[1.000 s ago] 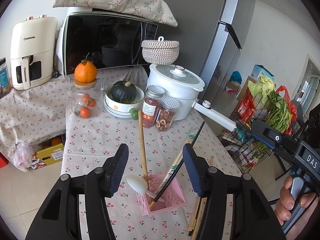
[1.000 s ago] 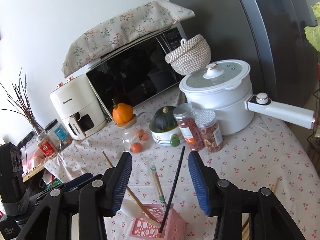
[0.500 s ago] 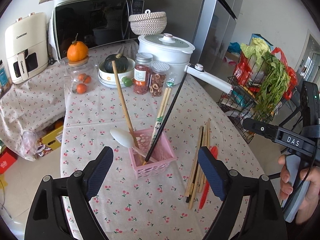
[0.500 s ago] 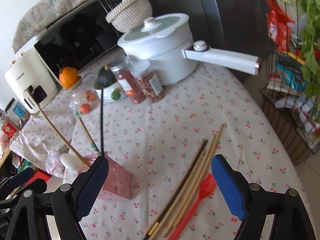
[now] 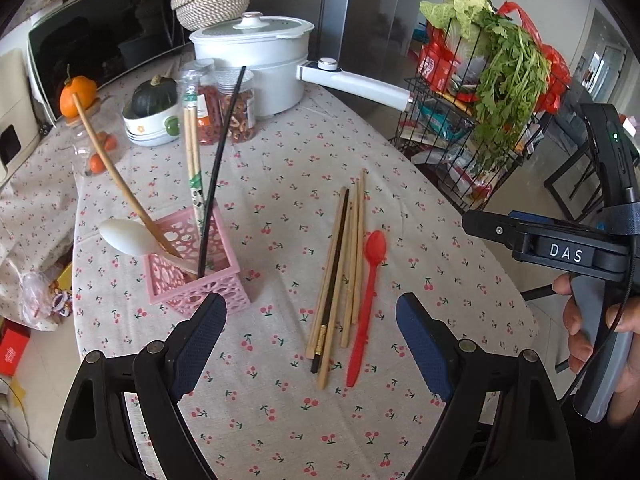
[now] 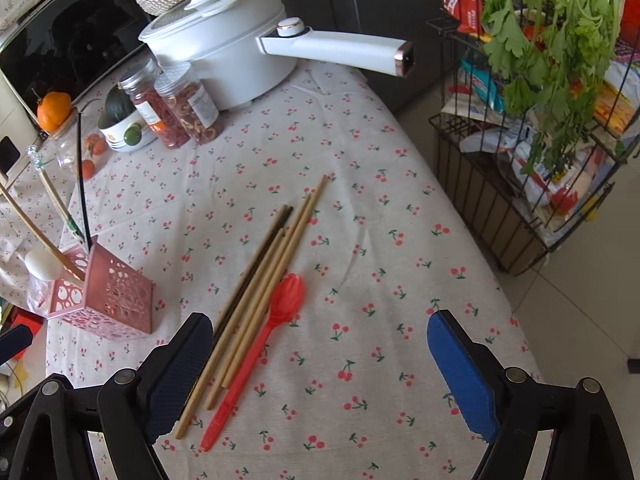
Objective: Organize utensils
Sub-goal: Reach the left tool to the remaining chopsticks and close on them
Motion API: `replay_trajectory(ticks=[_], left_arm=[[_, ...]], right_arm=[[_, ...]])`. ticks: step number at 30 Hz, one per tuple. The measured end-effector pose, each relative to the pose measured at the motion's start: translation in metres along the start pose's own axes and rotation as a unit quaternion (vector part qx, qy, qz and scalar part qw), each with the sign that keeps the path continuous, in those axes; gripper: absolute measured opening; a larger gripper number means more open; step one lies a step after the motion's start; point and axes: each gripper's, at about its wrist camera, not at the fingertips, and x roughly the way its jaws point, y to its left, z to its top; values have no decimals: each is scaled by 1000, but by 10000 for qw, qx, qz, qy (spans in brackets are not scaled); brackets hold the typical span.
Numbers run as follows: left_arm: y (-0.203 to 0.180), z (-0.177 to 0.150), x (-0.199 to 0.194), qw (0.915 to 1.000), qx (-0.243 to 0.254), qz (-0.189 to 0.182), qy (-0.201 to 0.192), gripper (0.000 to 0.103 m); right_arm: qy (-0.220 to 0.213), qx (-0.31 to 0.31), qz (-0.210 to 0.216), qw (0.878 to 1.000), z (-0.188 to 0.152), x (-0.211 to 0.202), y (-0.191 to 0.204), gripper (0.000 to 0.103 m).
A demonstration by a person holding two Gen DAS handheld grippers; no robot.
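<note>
Both pairs of fingers stand spread and empty, the right gripper [image 6: 316, 372] opening over the red plastic spoon [image 6: 256, 356] and wooden chopsticks [image 5: 340, 272] mid-table, so pinch the spoon's handle squarely before carrying it to the pink perforated basket [image 5: 192, 276] near the table's left edge, left gripper [image 5: 308, 352] clear.

Bare tablecloth [image 6: 400, 240] lies open along the table's right edge; the pot handle [image 6: 336, 50] juts across the far end, wire rack [image 6: 500, 216] alongside.
</note>
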Motion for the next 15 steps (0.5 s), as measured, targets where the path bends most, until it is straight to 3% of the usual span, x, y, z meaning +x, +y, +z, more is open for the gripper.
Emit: replay_trajectory(ticks=[5, 7, 12, 15], left_arm=[[-22, 14, 34, 9992, 86, -63, 376, 81], [-25, 21, 49, 9987, 52, -71, 502, 71], [-25, 36, 92, 9962, -130, -123, 855, 31], [-27, 44, 116, 9953, -151, -60, 950, 20]], right_arm=[[206, 91, -16, 9997, 5, 10, -10, 92], [286, 118, -10, 9995, 6, 13, -14, 92], [398, 168, -45, 9991, 11, 21, -25, 92], [440, 309, -56, 9985, 14, 26, -34, 91]])
